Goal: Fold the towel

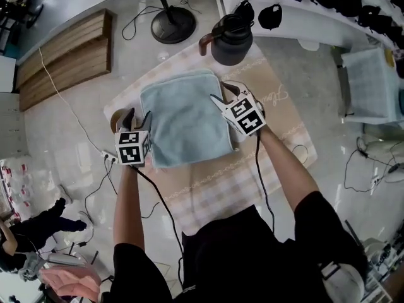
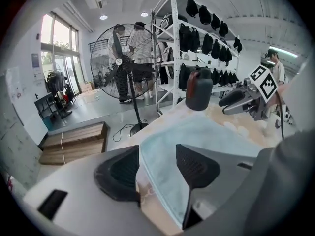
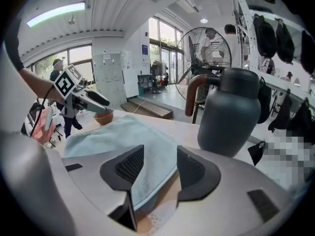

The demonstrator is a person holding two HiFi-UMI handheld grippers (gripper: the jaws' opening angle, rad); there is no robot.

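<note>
One towel (image 1: 186, 122), light blue, flat on tabletop (image 1: 284, 115), between my two grippers. Soft, limp, light; will sag, so take it by edge or corners. Possibly doubled already, layers unclear. Left gripper (image 1: 139, 120) fingers wide apart, towel's left edge between them, not pinched. Right gripper (image 1: 222, 95) likewise at right edge. One dark jug (image 1: 230, 40) behind the towel.

A cloth-covered table (image 1: 278, 106) bears a blue towel (image 1: 183, 118), dark jug (image 1: 231, 40) and brown bowl (image 1: 116, 120).
</note>
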